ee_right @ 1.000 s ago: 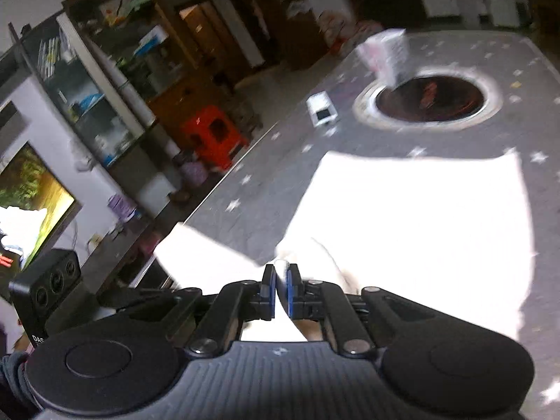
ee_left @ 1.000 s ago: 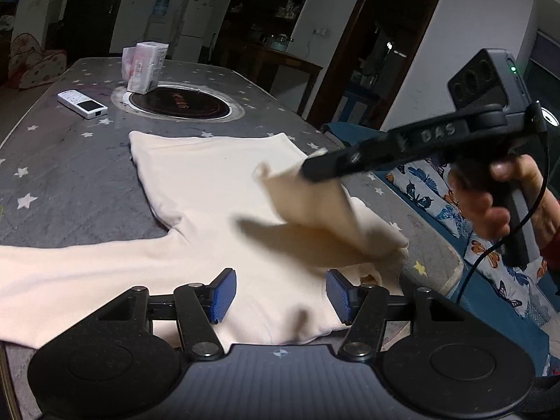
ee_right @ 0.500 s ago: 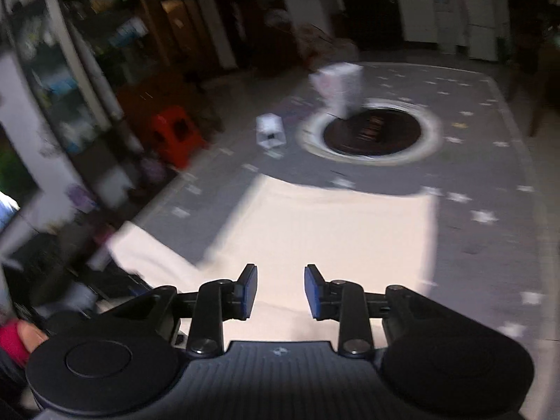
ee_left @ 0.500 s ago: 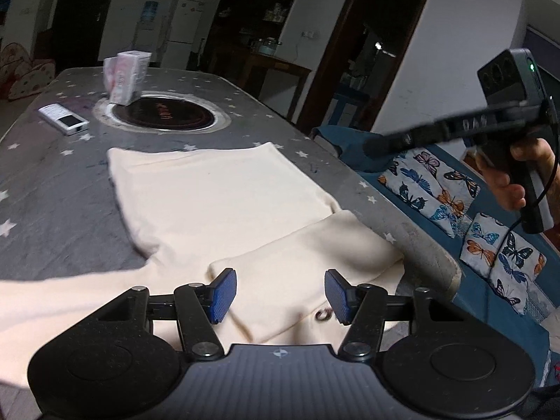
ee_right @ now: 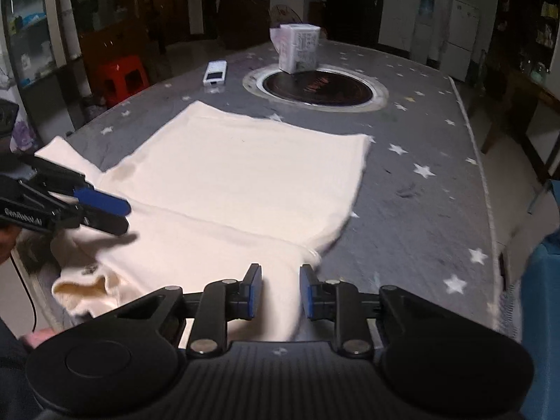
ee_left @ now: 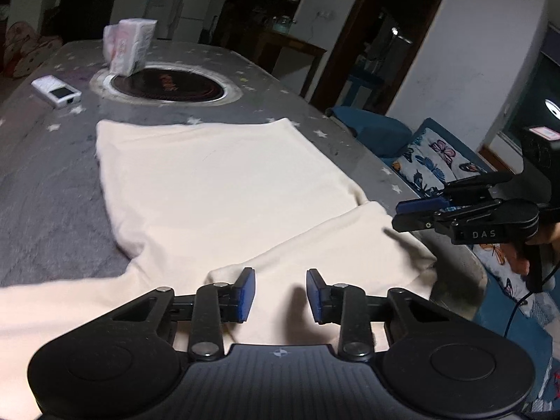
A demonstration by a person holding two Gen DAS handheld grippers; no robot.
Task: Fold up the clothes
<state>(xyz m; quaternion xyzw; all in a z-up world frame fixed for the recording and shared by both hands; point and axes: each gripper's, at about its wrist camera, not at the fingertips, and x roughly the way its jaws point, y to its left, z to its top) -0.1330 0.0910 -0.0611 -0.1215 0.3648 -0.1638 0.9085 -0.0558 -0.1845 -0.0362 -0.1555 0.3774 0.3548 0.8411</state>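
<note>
Here the cream shirt [ee_left: 224, 182] lies flat on the star-patterned table [ee_right: 420, 161], its hem toward the far side, near the round hob [ee_left: 168, 84]. A second ago the right gripper [ee_right: 278, 290] was pinched on the right sleeve [ee_left: 332, 245] and carrying it in the air above the shirt; half a second ago its jaws had parted and the sleeve lay dropped across the chest. Now the sleeve rests folded inward over the near part of the body, its cuff close to the left gripper [ee_left: 280, 294]. Both grippers stand moderately open and hold nothing. The right one hovers low over the near right shoulder; the left one hovers over the near middle of the shirt. The left sleeve [ee_left: 52, 301] extends outward along the near left edge, flat and unfolded. Judged from this, one sleeve fold is laid and the other sleeve remains spread, so the fold is partway along. A box [ee_left: 129, 45] and a white remote [ee_left: 56, 91] sit far off, clear of the cloth.
</note>
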